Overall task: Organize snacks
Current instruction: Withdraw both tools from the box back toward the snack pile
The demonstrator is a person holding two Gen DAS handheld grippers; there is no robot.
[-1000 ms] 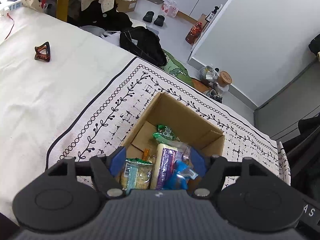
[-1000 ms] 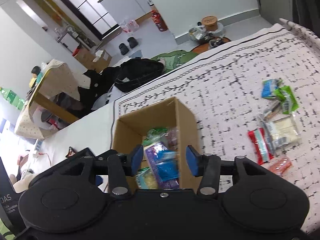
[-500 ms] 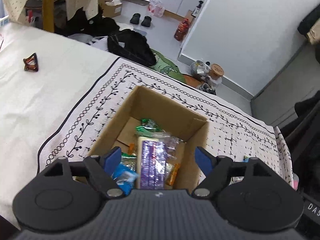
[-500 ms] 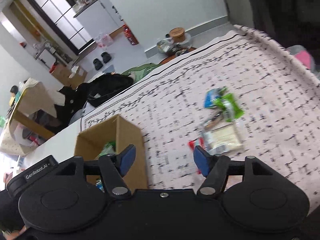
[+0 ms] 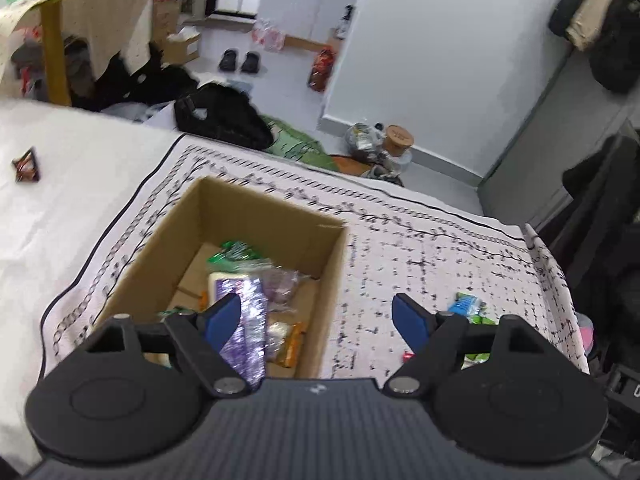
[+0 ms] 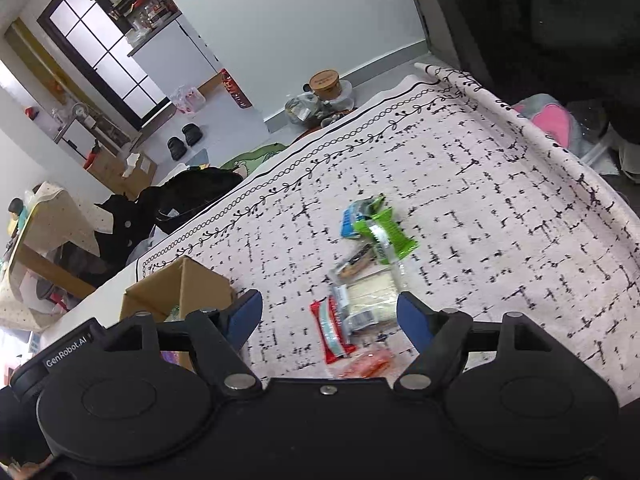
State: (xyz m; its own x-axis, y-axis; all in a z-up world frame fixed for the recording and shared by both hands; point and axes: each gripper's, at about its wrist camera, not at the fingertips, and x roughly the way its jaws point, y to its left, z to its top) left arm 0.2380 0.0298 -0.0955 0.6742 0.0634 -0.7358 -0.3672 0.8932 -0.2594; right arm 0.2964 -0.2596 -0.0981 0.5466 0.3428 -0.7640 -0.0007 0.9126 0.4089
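Left wrist: left gripper [image 5: 316, 322] spread, empty, above cardboard box [image 5: 256, 216] holding several packets.
Right wrist: right gripper [image 6: 329, 316] spread, empty, over loose snacks [image 6: 370, 260] on tablecloth [image 6: 500, 208]. Judged step: reaching; next, descend and pinch one packet.

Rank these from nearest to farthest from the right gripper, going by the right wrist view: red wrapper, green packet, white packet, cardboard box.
From the right gripper:
1. Red wrapper, just ahead between the open jaws, slightly left.
2. White packet, just ahead, toward the right jaw; too close to the red wrapper to call.
3. Cardboard box, off to the left.
4. Green packet, farther ahead, to the right.
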